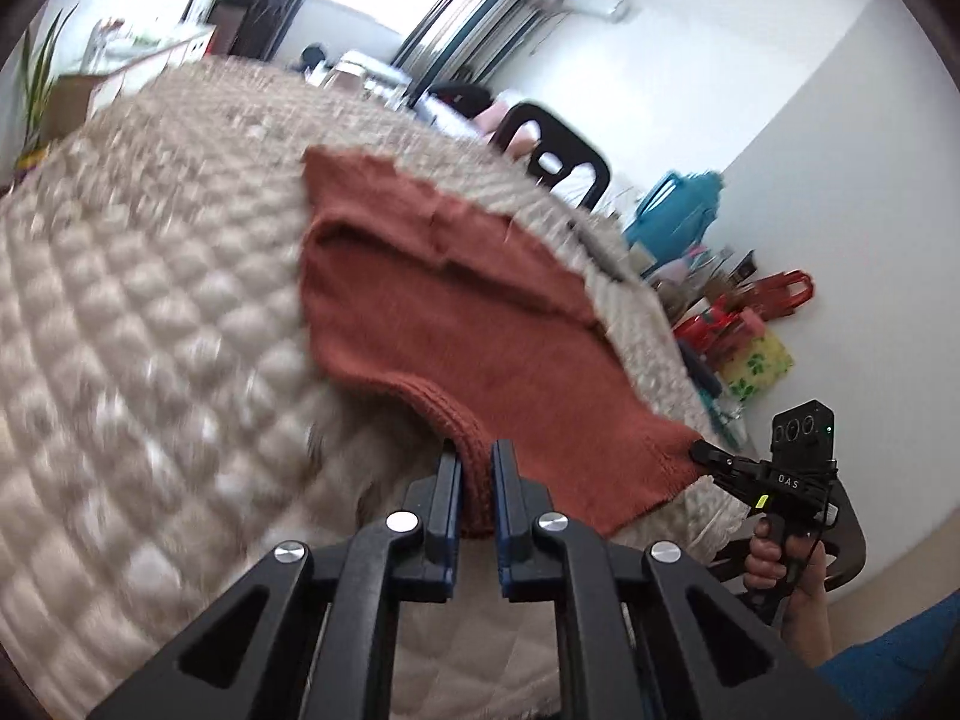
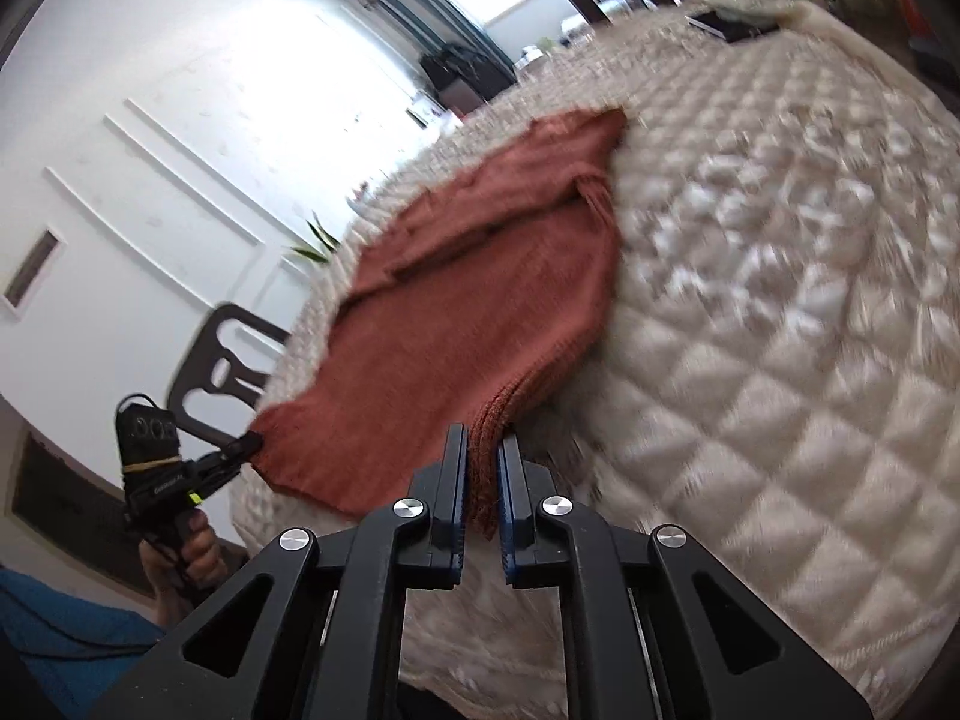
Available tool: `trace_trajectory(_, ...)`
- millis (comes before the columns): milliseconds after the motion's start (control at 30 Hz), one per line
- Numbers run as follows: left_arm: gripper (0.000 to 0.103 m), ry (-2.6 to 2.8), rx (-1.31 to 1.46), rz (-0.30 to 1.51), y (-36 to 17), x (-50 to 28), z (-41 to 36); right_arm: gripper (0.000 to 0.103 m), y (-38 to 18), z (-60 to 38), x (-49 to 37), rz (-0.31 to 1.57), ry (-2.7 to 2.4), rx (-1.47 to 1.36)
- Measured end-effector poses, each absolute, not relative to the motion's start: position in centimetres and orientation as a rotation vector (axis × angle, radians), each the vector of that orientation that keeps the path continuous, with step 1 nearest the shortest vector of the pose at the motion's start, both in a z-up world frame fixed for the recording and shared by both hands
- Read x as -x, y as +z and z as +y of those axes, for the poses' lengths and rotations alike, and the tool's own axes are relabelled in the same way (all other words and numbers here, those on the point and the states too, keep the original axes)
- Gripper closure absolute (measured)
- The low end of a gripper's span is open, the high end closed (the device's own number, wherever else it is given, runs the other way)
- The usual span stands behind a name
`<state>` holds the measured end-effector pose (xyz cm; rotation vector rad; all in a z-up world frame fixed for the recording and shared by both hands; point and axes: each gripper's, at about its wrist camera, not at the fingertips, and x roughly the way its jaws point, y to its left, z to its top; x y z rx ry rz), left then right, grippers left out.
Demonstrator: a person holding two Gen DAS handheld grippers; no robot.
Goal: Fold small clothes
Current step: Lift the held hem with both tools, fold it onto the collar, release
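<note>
Left wrist view: the left gripper is clamped on the ribbed near edge of a rust-red knitted garment that lies spread on a quilted cream surface. At the right of this view the right gripper, held in a person's hand, pinches the garment's other near corner. One flap, apparently a sleeve, already lies turned in across the body, so the fold looks begun but far from finished: the near edge, by this reading, has yet to be carried over toward the far one. Motion blur smears the quilting, and the garment's far edge curves away over the surface and is hard to trace.

Right wrist view: the right gripper pinches several stacked ribbed layers of the same garment; the left gripper nips the opposite corner, its hand below it. A dark flat thing rests near the far end of the surface, too small and too blurred to identify. A black chair stands beyond the edge. Exactly which part of the garment each gripper holds, hem or shoulder, cannot be told.
</note>
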<state>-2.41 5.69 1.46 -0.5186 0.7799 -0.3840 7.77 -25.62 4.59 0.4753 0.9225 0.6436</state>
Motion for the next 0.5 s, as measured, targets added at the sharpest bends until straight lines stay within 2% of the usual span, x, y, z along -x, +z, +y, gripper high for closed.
trace_trajectory(233,0.095,-0.366,0.556,0.701,3.1,-2.6,7.3,0.096,7.5,-25.4,-11.4,0.789,0.685,-0.517)
trace_trajectory(500,0.095,-0.340,0.607,0.675,3.8,-7.1,9.0,0.096,9.1,-25.5,-16.7,0.740,0.658,-0.555)
